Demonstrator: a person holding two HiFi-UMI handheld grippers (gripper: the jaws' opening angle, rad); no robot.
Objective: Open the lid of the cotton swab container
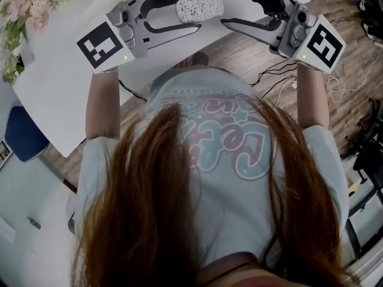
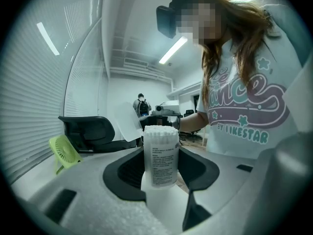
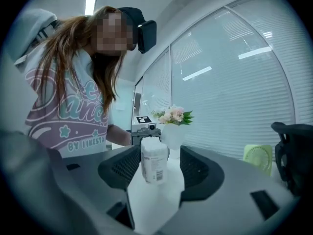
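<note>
Cotton swab container (image 1: 200, 8) is held roughly upright at the white table (image 1: 66, 88), near the edge closest to the person. It is clamped by its labelled side wall between the jaws of the left gripper (image 1: 188, 14), whose pads are pressed against it on both sides. Whether its base rests on the tabletop cannot be told.

The right gripper (image 1: 225, 3) is set just beside the container, facing the left one, with its jaws spread wide. The container is framed in the gap between them, but it is not touched and nothing is gripped.

The bracing half of the job is judged to be done, since the body is firmly pinned. The white swab tips are plainly seen at the top, yet it cannot be settled whether a lid (possibly a clear one) is still seated over them. No loose lid is seen in the right jaws or on the table. If the lid is still on, it remains to be pinched and lifted or flipped clear while the body is kept pinned.
</note>
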